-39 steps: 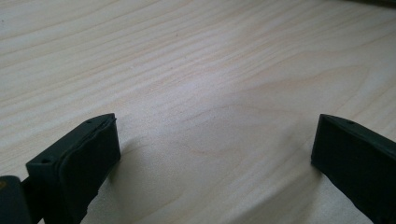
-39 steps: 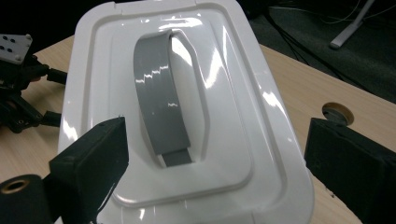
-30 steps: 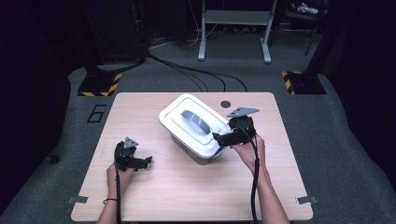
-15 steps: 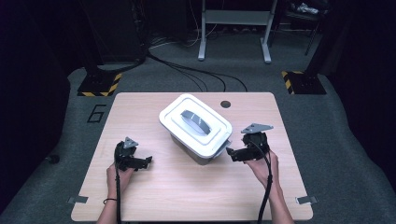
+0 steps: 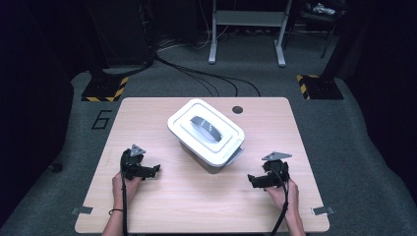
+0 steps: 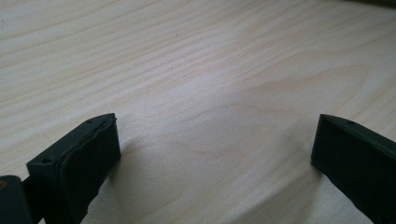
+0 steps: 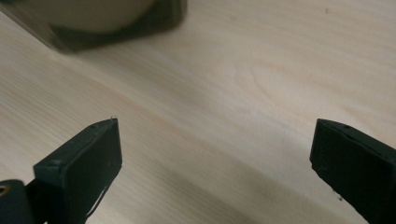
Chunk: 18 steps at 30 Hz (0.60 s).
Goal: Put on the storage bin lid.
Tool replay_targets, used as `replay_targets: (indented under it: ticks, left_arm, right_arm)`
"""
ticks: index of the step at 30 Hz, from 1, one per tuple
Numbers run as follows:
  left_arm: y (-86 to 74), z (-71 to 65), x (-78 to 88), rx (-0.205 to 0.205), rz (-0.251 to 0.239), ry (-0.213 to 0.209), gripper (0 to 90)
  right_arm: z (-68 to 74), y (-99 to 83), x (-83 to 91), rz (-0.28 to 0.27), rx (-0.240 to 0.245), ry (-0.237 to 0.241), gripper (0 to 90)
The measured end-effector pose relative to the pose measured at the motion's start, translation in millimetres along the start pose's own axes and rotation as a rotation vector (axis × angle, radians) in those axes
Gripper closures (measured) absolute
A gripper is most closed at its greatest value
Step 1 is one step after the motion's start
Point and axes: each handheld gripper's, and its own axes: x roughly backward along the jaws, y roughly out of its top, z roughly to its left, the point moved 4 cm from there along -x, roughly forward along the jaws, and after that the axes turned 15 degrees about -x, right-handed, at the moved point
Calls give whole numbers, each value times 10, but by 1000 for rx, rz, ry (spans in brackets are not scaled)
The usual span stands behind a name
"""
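Observation:
A white lidded box (image 5: pixel 206 131) with a grey handle on its lid stands in the middle of the wooden table (image 5: pixel 196 196). My left gripper (image 5: pixel 153 170) rests low on the table at the front left, open, with bare wood between its jaws (image 6: pixel 212 140). At the front right my right gripper (image 5: pixel 253 180) is also open and holds nothing (image 7: pixel 215 144). The box's lower corner (image 7: pixel 107 23) shows blurred at the top left of the right gripper view.
A round cable hole (image 5: pixel 238 109) sits near the table's far edge. Beyond the table lie black cables (image 5: pixel 196 73), two yellow-black striped floor blocks (image 5: pixel 103 88) and a metal stand (image 5: pixel 246 29). Tape marks a "6" (image 5: pixel 102 119) on the floor at left.
My right gripper has pulled back from the box's right side toward the table's front right and come down low. The left gripper has stayed where it was.

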Motion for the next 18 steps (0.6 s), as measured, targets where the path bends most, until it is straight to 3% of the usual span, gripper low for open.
replay_targets:
  ticks: [8, 18]
  left_arm:
    - [1, 0, -1, 0, 0, 1, 10]
    - [1, 0, 0, -2, 1, 2, 10]
  right_arm:
    - [-204, -273, -93, -21, -38, -82, 12]
    - [-245, -362, -113, -90, -28, -63, 0]
